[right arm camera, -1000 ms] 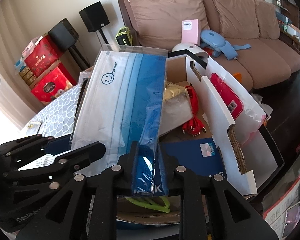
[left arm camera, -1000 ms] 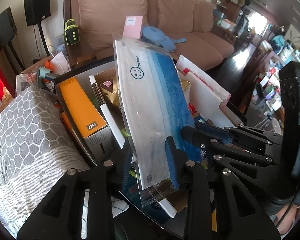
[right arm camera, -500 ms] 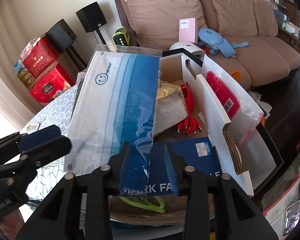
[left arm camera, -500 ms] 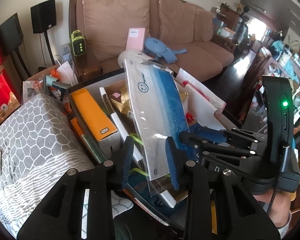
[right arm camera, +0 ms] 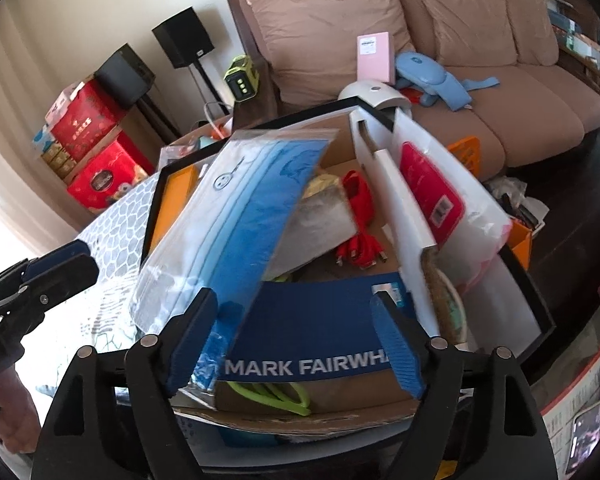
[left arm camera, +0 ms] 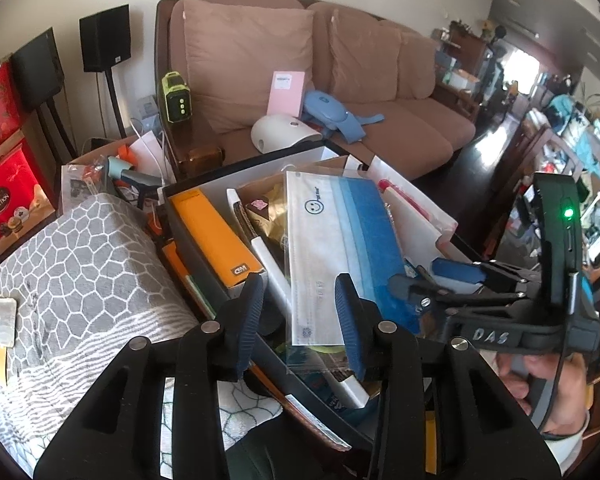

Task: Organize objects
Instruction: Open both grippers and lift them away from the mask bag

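Note:
A clear pack of face masks [left arm camera: 340, 240], white and blue with a smiley, lies tilted on the contents of a black-rimmed box [left arm camera: 166, 204]. My left gripper [left arm camera: 300, 316] hovers over the pack's near end. Its jaws are opening, and the pack shows between them with no pad pressing on it. In the right wrist view the mask pack [right arm camera: 240, 232] leans down to the left, blurred. My right gripper [right arm camera: 296, 336] is opening wide; the pack's corner sits by its left finger, free of the pads. The right gripper [left arm camera: 416, 276] also reaches in from the right.
The box [right arm camera: 156, 208] holds an orange carton [left arm camera: 216, 236], a blue book [right arm camera: 320, 320], red cable [right arm camera: 356, 216] and a white bag with a red card [right arm camera: 432, 188]. A grey patterned cloth [left arm camera: 80, 272] lies left. A brown sofa [left arm camera: 340, 80] stands behind.
My right gripper has let go of the mask pack and spread wide. The pack has dropped flatter onto the box contents. My left gripper has pulled up and back.

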The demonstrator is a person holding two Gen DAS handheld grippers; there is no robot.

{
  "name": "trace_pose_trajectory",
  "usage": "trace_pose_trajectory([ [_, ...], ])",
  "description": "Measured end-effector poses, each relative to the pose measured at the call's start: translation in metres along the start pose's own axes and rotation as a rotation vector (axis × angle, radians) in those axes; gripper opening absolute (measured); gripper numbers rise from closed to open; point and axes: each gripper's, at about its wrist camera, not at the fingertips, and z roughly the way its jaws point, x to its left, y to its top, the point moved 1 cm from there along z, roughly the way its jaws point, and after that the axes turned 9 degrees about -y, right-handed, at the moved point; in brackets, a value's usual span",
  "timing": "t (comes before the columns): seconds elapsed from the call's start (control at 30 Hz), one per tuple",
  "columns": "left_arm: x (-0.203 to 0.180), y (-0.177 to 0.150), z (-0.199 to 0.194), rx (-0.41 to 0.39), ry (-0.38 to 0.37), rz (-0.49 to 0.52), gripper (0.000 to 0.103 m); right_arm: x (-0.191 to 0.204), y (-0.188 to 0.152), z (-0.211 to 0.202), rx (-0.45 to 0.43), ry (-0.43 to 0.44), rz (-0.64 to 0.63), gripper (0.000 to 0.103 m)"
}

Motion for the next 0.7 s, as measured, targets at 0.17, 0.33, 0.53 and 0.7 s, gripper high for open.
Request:
trace_pose_trajectory([
  [0.17,0.003,-0.001,-0.006,-0.023,0.022,-0.003,0.037,-0.011,0.004,-0.010,-0.036,-0.018,0.038,0.081],
  [0.33,0.006,0.000,-0.012,-0.051,0.055,0.005,0.043,-0.014,0.010,-0.027,-0.103,-0.032,0.072,0.082],
  [0.53,0.011,-0.001,-0.018,-0.089,0.107,0.028,0.057,-0.009,0.014,-0.043,-0.181,-0.034,0.089,0.083],
  [0.7,0.024,-0.001,-0.022,-0.099,0.114,0.006,0.060,-0.002,0.017,-0.048,-0.212,-0.036,0.078,0.083],
])
